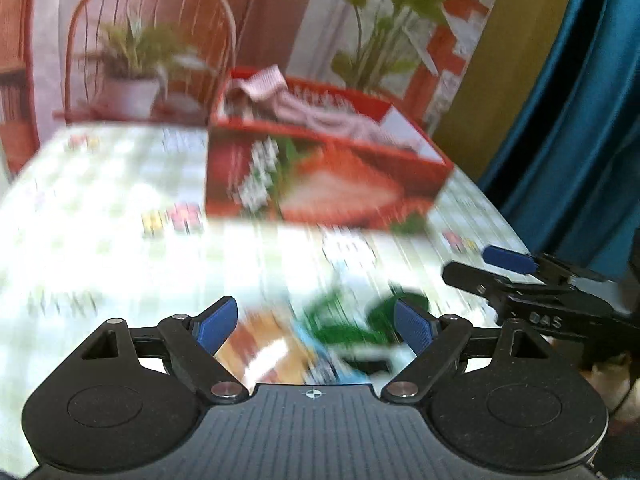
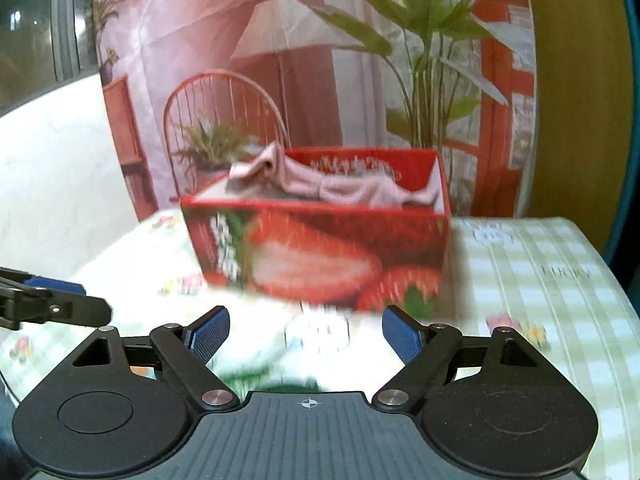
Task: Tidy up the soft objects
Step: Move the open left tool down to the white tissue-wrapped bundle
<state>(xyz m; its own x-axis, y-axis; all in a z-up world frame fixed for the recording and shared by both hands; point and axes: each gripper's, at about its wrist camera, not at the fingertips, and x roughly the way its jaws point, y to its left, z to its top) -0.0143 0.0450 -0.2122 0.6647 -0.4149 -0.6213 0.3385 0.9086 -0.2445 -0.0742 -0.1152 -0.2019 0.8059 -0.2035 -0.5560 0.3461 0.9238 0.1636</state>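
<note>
Both my left tongs [image 1: 316, 326] and right tongs [image 2: 306, 334] released; blurred cloth [image 1: 340, 332] below looks light, limp: I judge pinching a raised fold best, before the red box [image 2: 320, 256]

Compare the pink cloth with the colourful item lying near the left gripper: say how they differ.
The pink cloth lies inside the red box, draped over its rim; the colourful item lies flat on the checked tablecloth, outside the box. The pink cloth is one plain colour; the colourful item shows green, orange and blue, too blurred to identify. Neither is gripped: left gripper and right gripper are open.
</note>
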